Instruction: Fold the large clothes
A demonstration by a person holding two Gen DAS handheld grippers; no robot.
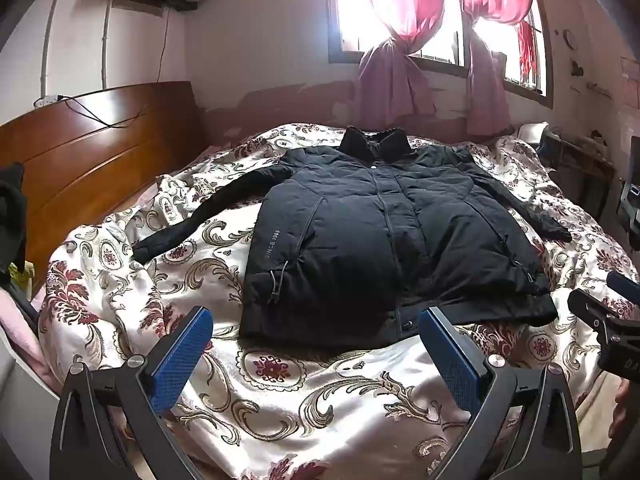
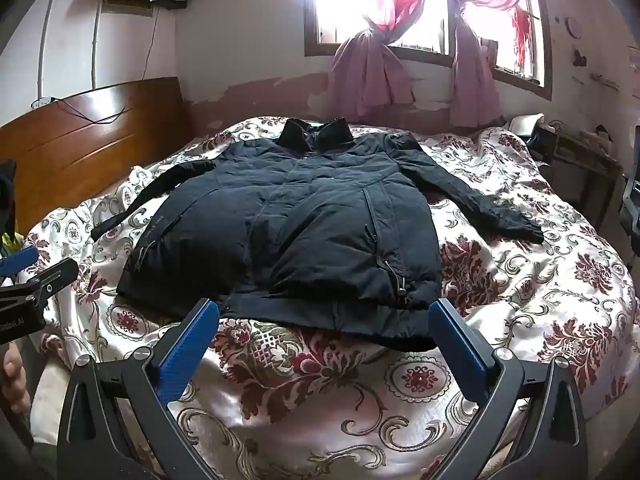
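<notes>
Tongs on both sides are spread wide, holding nothing. Left tongs (image 1: 316, 332) hover over the near edge of the bed, their blue pads (image 1: 182, 356) framing the hem of a black padded coat (image 1: 384, 240). Right tongs (image 2: 326, 326) hover beside them at the same edge, also just short of the hem. Coat lies front up in the middle of the bed, collar toward the far edge, sleeves angled out to each side. Beneath it spreads a floral quilt (image 1: 280, 400). Wooden headboard (image 1: 88, 160) stands along the bed's left edge; pink curtains (image 1: 400, 40) hang at the window beyond.
</notes>
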